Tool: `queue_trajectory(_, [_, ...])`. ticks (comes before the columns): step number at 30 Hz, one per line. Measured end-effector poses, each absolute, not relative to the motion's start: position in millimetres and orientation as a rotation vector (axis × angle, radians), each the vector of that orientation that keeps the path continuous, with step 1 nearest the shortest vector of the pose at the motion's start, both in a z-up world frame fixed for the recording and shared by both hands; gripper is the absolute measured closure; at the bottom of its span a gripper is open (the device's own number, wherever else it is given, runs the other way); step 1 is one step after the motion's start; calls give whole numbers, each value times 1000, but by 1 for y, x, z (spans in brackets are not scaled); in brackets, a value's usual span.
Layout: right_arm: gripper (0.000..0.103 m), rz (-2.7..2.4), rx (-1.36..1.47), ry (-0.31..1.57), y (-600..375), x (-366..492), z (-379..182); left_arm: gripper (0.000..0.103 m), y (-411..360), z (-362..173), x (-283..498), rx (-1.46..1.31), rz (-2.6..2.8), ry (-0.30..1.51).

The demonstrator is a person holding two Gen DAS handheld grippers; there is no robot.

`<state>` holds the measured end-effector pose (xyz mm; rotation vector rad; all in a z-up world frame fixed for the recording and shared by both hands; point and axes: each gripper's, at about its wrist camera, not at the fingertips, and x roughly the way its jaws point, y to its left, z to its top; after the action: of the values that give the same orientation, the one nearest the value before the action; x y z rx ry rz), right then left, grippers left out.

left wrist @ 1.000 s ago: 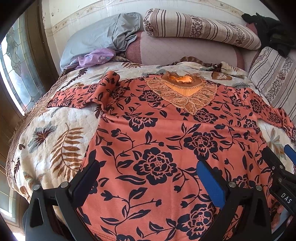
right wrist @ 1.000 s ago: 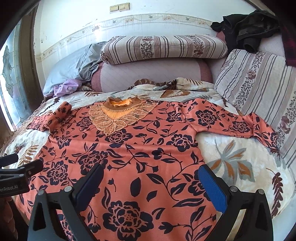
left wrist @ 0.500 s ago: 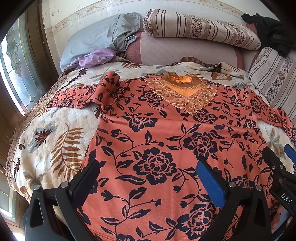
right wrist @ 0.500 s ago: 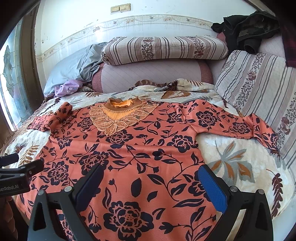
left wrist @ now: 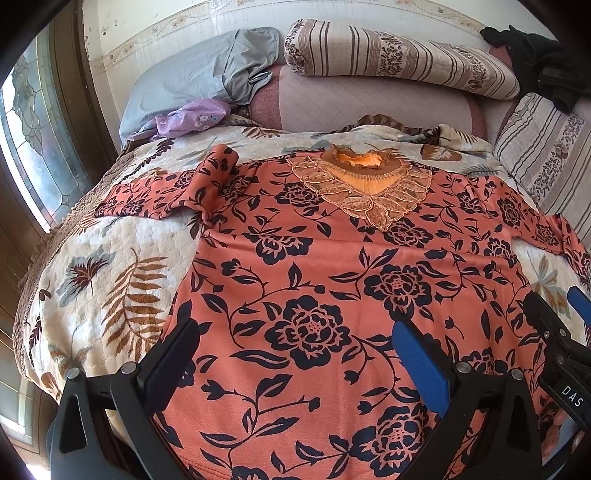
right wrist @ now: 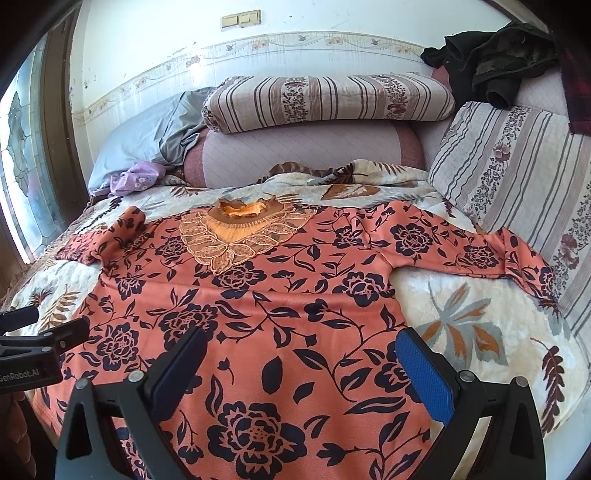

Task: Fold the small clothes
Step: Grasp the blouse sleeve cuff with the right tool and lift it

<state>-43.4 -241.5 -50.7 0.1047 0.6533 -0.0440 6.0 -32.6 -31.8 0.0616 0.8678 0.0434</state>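
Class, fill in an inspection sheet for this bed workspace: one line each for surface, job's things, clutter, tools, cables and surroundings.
Surface: bed with leaf-print quilt, bare to either side of the garment.
Job's things: orange floral top spread flat, front up, lace collar toward the pillows; left sleeve bunched and folded over itself, right sleeve stretched out toward the striped cushion.
Clutter: purple cloth and grey pillow at the head; dark clothes piled at the far right corner.
Tools: left tool open, empty, over the hem; right tool open, empty, over the hem.
Cables: nothing seen.
Surroundings: striped bolster, wall switch, patterned glass window.
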Motion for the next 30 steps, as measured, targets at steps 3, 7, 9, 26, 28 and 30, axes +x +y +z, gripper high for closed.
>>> queue_trajectory(3, [0, -44, 104, 654, -242, -43, -51, 0, -33, -32, 6, 61, 43, 868])
queue_trajectory(7, [0, -44, 105, 653, -242, -44, -50, 0, -33, -32, 6, 63, 42, 867])
queue_trajectory(9, [0, -44, 105, 655, -242, -43, -50, 0, -34, -31, 6, 63, 40, 867])
queue_trajectory(26, [0, 48, 941, 642, -418, -53, -71, 0, 85, -65, 64, -51, 198, 940])
queue_trajectory(28, [1, -30, 1073, 601, -470, -53, -80, 0, 101, -71, 72, -63, 216, 942])
queue_trajectory(30, [1, -135, 1185, 556, -522, -54, -95, 0, 115, -76, 80, -73, 231, 941])
